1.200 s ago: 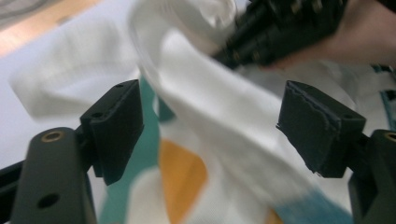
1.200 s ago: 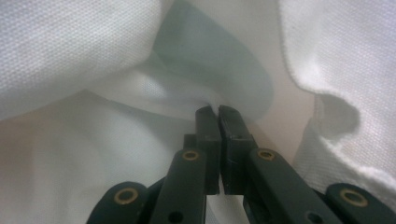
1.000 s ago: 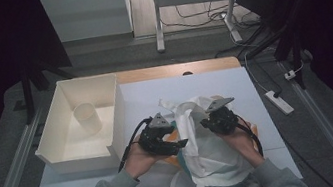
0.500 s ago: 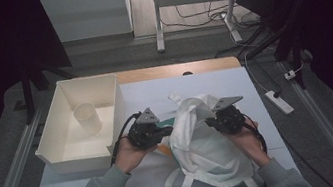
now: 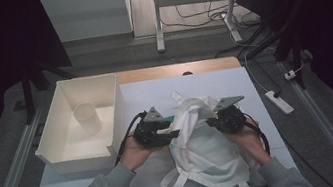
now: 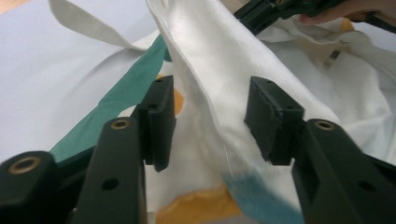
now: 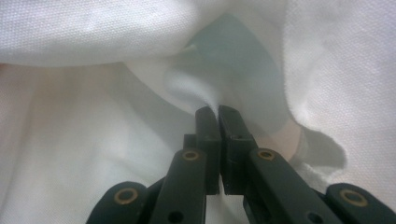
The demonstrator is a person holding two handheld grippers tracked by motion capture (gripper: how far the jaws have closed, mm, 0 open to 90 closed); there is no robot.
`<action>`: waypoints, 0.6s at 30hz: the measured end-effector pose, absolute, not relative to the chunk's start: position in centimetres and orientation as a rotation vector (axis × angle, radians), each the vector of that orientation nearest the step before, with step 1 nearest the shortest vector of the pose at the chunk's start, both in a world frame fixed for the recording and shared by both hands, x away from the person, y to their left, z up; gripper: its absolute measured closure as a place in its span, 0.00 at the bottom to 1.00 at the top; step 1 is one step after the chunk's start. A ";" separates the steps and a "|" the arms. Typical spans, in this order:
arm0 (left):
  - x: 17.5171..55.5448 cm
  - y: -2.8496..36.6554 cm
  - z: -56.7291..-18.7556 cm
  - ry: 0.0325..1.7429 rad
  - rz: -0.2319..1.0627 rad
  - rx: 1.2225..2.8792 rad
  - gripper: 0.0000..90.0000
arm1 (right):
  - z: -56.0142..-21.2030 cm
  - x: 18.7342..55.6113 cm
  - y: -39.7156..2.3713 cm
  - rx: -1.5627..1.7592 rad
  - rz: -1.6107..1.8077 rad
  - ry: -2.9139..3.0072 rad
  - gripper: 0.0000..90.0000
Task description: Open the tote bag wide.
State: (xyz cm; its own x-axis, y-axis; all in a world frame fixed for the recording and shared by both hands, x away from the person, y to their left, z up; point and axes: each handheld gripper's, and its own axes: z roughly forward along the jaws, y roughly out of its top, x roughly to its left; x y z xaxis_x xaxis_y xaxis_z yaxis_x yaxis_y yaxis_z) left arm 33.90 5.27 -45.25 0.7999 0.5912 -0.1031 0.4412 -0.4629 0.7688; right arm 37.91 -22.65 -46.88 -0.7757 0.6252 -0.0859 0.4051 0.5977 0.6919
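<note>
No readable print on the white bag (image 5: 203,143): right gripper (image 7: 218,112) pinches its cloth, left gripper (image 6: 212,121) jaws just reopened, a fold loose between them.

Dim room; grey floor (image 5: 197,43); white desk legs (image 5: 158,19); tangled cables (image 5: 202,14); power strip (image 5: 279,102).
</note>
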 end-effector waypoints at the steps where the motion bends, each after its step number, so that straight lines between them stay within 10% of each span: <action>1: 34.2 5.0 -45.4 0.768 0.225 2.140 0.62 | -46.9 37.8 -22.6 0.836 0.969 2.505 0.97; 5: 35.3 5.0 -46.2 0.790 0.211 2.142 0.95 | -46.8 37.7 -22.6 0.816 0.967 2.499 0.97; 18: 35.3 8.5 -44.4 0.873 0.311 2.040 0.97 | -44.3 36.7 -24.2 0.689 1.190 2.546 0.98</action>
